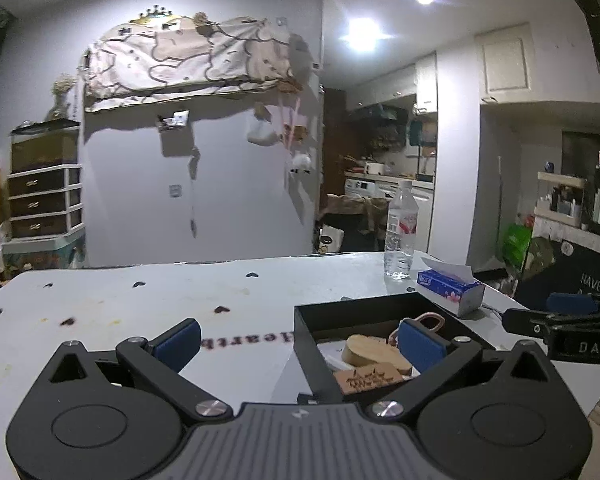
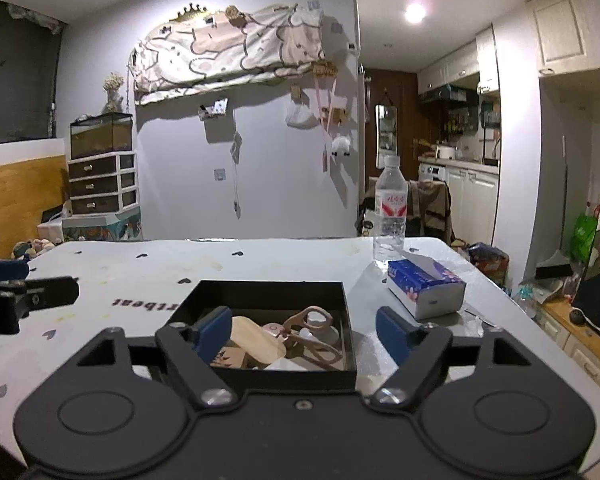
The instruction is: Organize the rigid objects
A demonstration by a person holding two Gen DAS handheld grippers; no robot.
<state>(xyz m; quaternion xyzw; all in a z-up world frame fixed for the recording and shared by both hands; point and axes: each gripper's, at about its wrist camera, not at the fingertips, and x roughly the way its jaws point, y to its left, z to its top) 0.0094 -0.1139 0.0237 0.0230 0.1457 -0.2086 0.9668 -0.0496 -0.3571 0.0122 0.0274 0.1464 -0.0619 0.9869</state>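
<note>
A black open box [image 2: 260,288] [image 1: 332,316] stands on the white table. In it lie pink-handled scissors [image 2: 312,332], a pale wooden oval piece [image 2: 256,338] [image 1: 366,350], an engraved wooden block [image 1: 370,378] and small items I cannot name. My right gripper [image 2: 302,330] is open and empty, held over the box's near side. My left gripper [image 1: 300,342] is open and empty, to the left of the box, with its right finger over the box. Each gripper shows at the edge of the other's view.
A clear water bottle [image 2: 389,210] [image 1: 400,232] and a blue tissue box [image 2: 426,284] [image 1: 452,286] stand at the table's far right. The table [image 2: 148,276] carries small heart prints and lettering. Drawers, a wall and a kitchen lie beyond.
</note>
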